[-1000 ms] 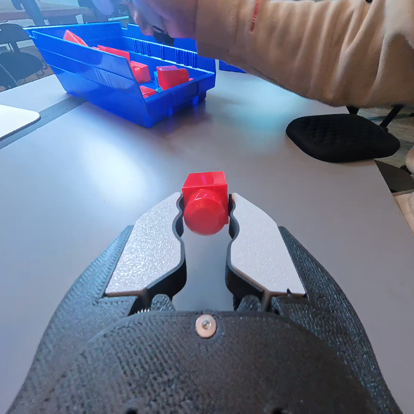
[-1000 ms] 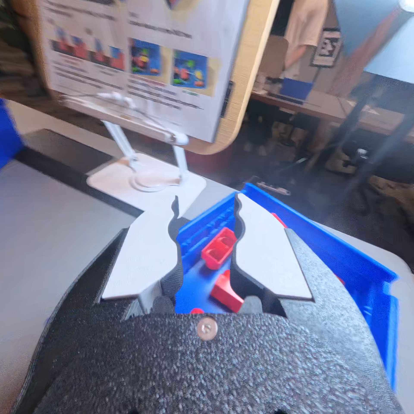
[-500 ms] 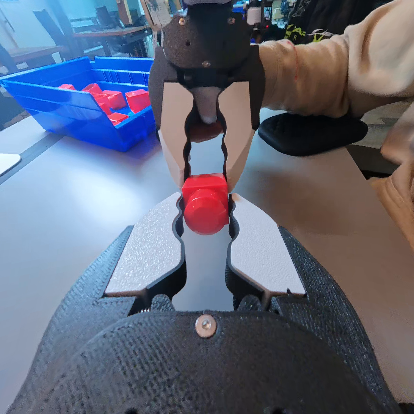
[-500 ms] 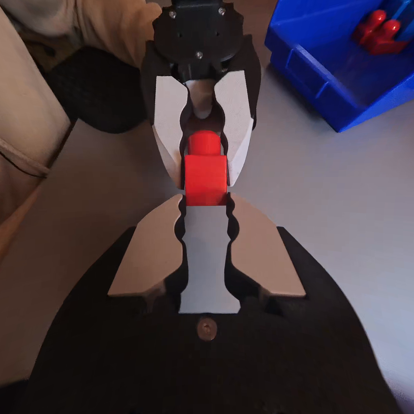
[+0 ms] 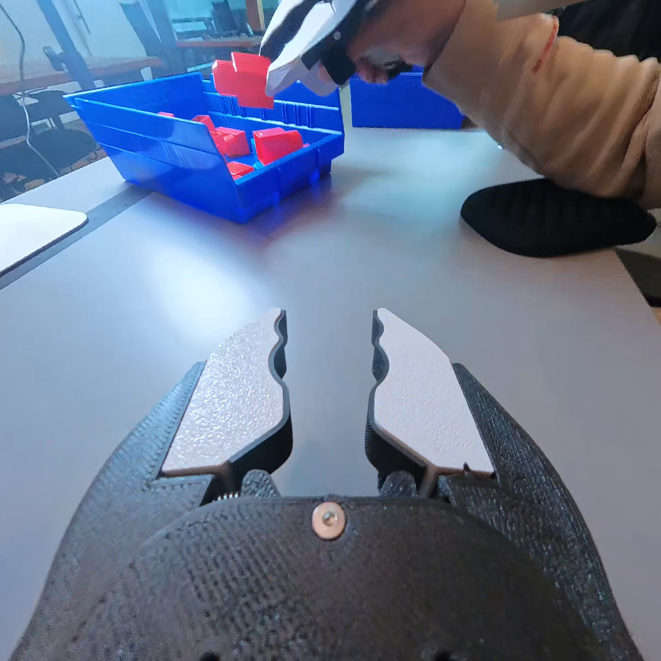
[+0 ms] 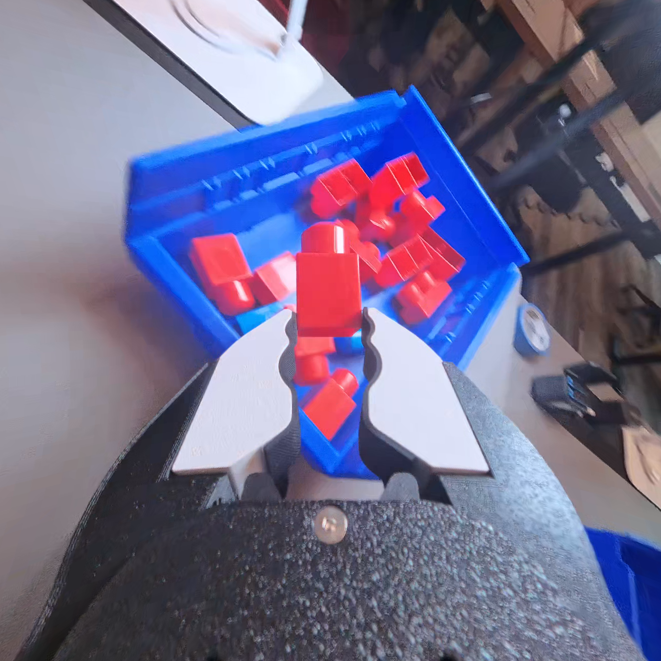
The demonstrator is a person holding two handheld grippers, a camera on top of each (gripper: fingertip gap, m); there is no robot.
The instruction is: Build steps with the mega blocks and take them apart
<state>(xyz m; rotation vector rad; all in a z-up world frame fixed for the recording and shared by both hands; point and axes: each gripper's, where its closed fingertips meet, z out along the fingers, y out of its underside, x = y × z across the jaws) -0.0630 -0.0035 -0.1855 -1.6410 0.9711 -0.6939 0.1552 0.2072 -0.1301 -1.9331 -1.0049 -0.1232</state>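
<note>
My right gripper (image 6: 329, 323) is shut on a red one-stud block (image 6: 327, 286) and holds it in the air above the blue bin (image 6: 171, 250), which holds several red blocks (image 6: 218, 264). In the left wrist view the same gripper (image 5: 272, 77) shows at the top with the red block (image 5: 246, 78) over the blue bin (image 5: 171, 157). My left gripper (image 5: 329, 322) is open and empty, low over the grey table (image 5: 179, 322).
A second blue bin (image 5: 400, 103) stands behind the person's beige sleeve (image 5: 554, 107). A black pad (image 5: 551, 218) lies at the table's right edge. A white stand base (image 5: 32, 229) is at the left. A blue tape roll (image 6: 533, 329) lies right of the bin. My right fingertips sit around 30 centimetres from my left ones.
My left gripper opened and let go of the red block. My right gripper took it and carried it from the table's middle up over the blue bin.
</note>
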